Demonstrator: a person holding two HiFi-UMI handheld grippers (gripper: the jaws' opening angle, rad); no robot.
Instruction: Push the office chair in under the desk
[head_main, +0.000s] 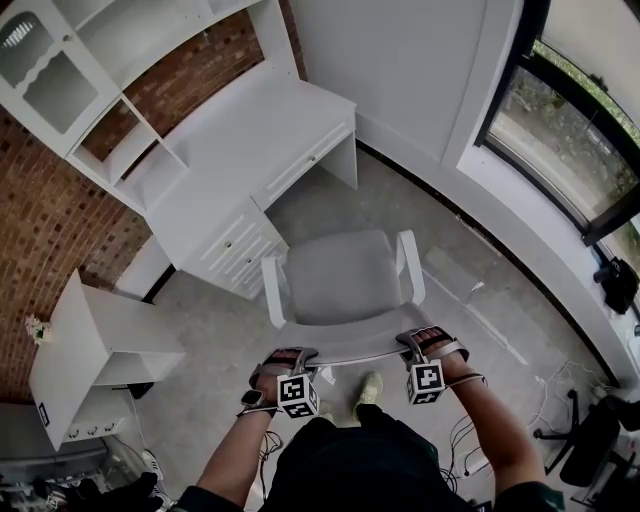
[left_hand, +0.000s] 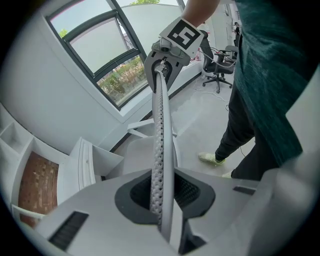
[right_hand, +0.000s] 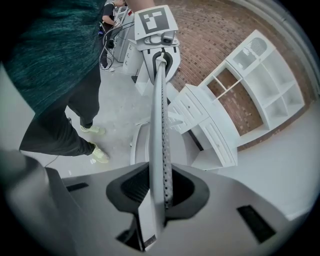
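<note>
The office chair (head_main: 345, 275) has a grey seat, white armrests and a thin mesh backrest (head_main: 350, 348). It stands on the floor a short way out from the white desk (head_main: 260, 130), facing the opening under it. My left gripper (head_main: 290, 358) is shut on the left end of the backrest's top edge. My right gripper (head_main: 425, 345) is shut on the right end. In the left gripper view the backrest edge (left_hand: 159, 150) runs from between my jaws (left_hand: 162, 192) to the other gripper (left_hand: 165, 55). The right gripper view shows the same edge (right_hand: 159, 125) clamped in its jaws (right_hand: 157, 192).
A drawer unit (head_main: 235, 250) stands under the desk's left part, with a shelf hutch (head_main: 90, 90) above. A low white cabinet (head_main: 100, 340) is at the left. A window (head_main: 560, 140) and a black chair (head_main: 590, 440) are on the right. Cables (head_main: 470, 430) lie by my feet.
</note>
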